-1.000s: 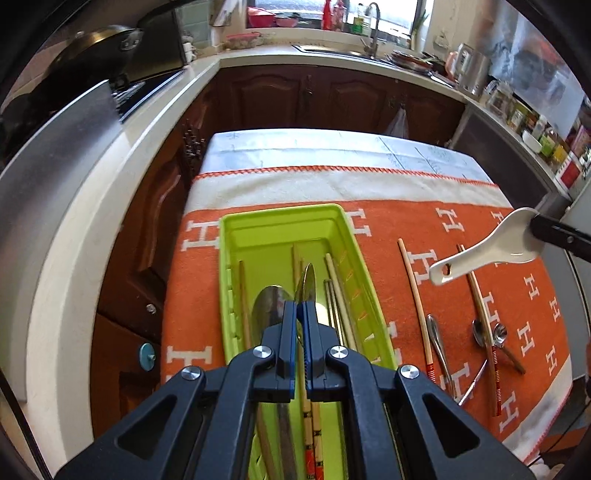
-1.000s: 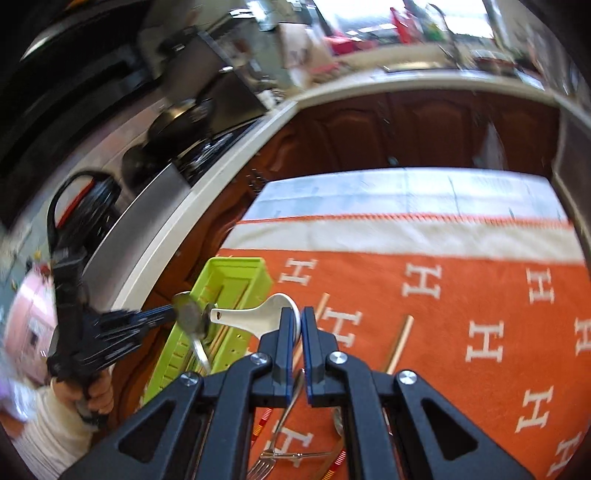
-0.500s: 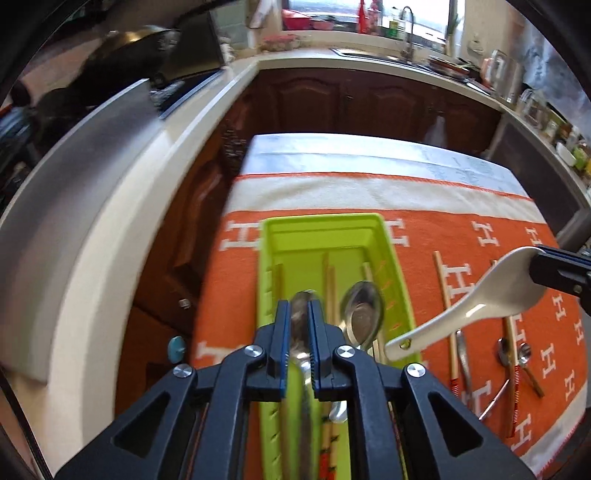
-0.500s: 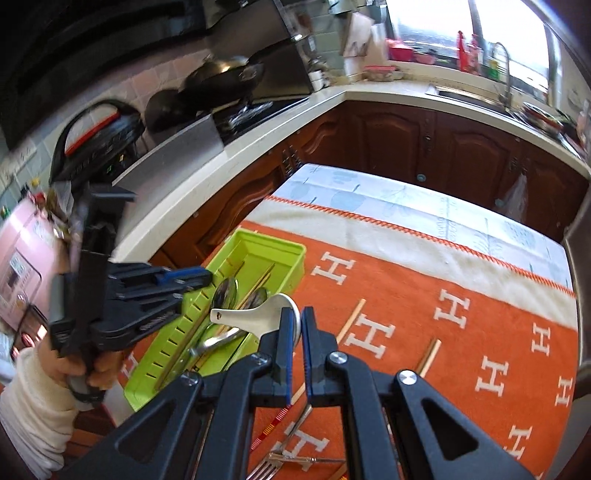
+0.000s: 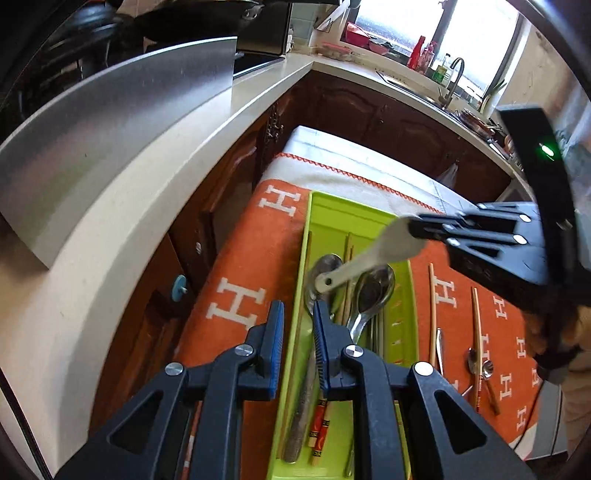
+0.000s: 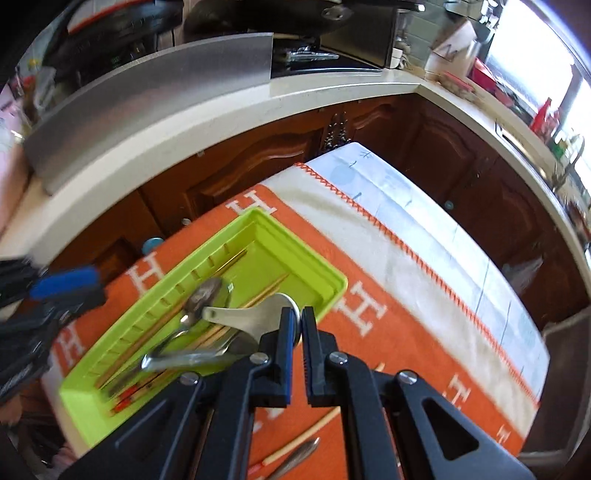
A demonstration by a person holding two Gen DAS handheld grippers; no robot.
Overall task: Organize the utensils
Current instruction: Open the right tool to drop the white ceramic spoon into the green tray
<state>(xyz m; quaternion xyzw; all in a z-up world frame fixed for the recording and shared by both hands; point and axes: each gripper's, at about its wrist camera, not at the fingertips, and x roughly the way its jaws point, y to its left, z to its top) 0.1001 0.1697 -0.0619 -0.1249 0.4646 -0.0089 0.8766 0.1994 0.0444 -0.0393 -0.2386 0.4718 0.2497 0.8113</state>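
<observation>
Left wrist view
Left hand-held gripper (image 5: 298,317): jaws opening, nothing between them.
Green tray (image 5: 402,314): just ahead, holding metal spoons (image 5: 375,286) and chopsticks (image 5: 319,432).

Right wrist view
Right hand-held gripper (image 6: 298,325): clamped on white spoon (image 6: 245,314) by its bowl.
White spoon: handle over the tray.

A pale L-shaped kitchen counter (image 5: 236,122) runs above dark wooden cabinets (image 5: 354,107). Daylight comes through a window (image 5: 476,33) behind the sink tap (image 5: 452,79). A steel panel (image 6: 147,99) stands on the counter.
</observation>
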